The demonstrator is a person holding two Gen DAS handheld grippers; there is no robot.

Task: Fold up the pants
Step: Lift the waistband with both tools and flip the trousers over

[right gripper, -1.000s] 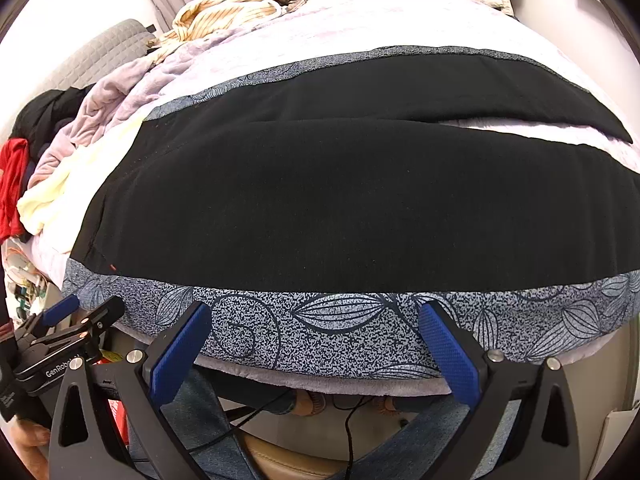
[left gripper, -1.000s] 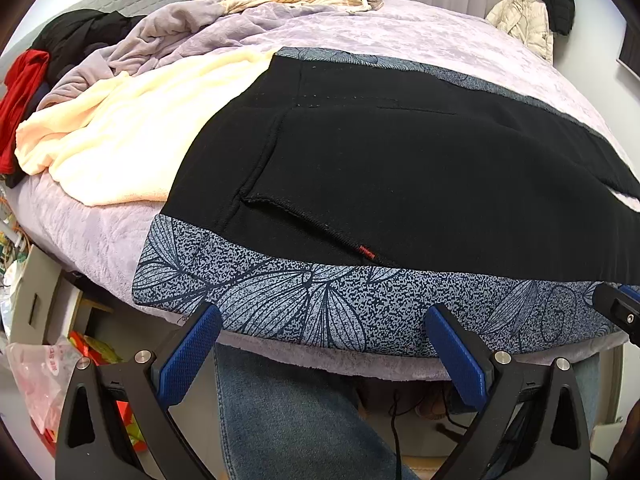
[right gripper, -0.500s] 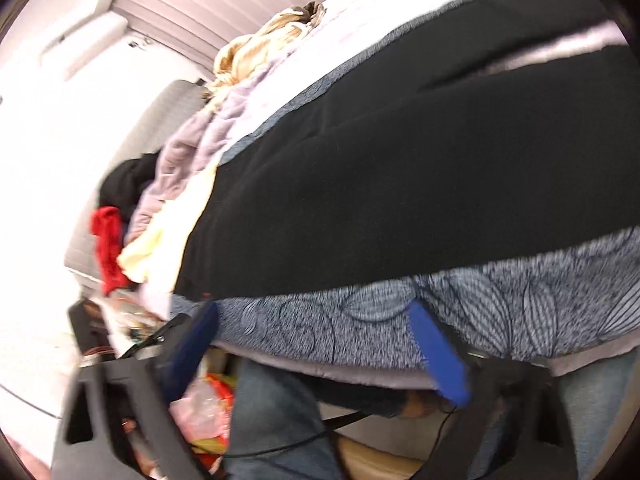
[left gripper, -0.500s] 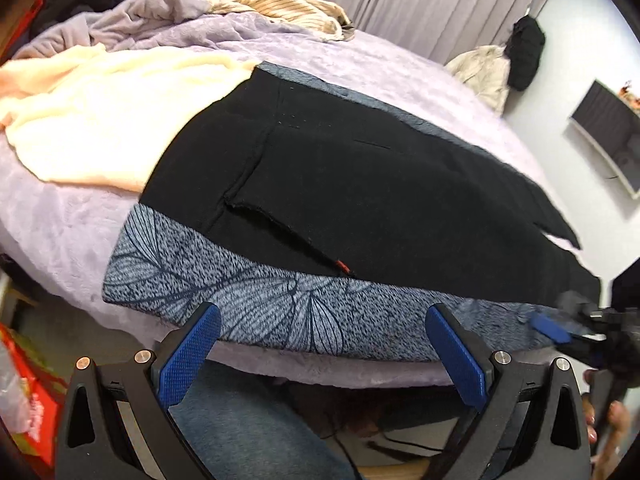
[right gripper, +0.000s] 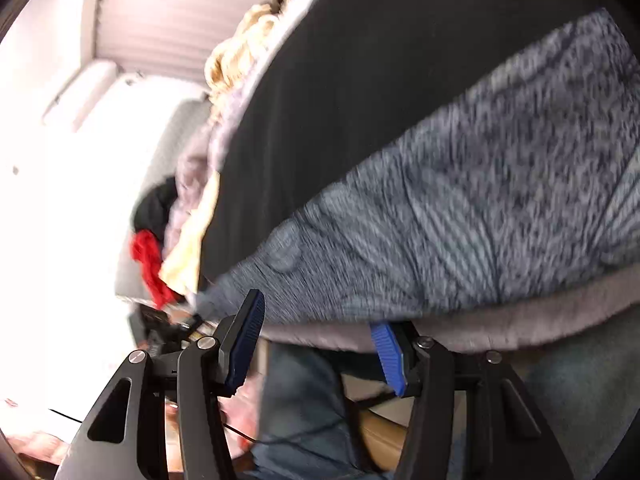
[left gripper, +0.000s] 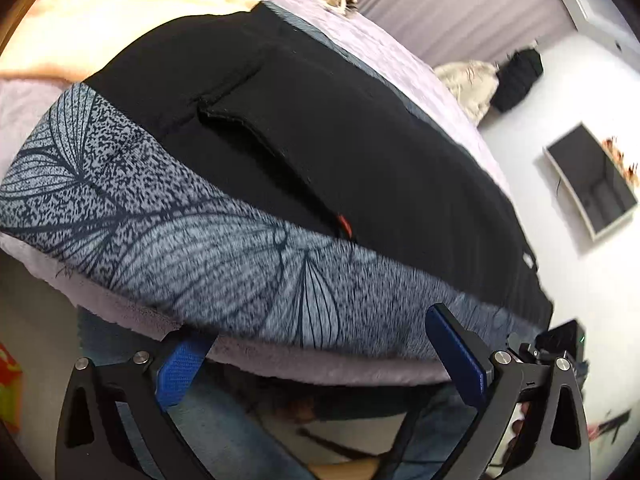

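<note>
Fingers of the left gripper spread wide and the right gripper closing on nothing, both near the bed edge beneath the flat-laid pants, apparently for an edge grab.

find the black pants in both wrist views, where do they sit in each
Left wrist: black pants fill the centre, running from upper left to lower right.
Right wrist: black pants fill the upper middle, blurred.
Shared landmark: the grey leaf-print cloth under their near edge.

Bedroom, home, as I see it: bed with lilac cover, heaped clothes on it, pleated curtains, wall-mounted screen
</note>
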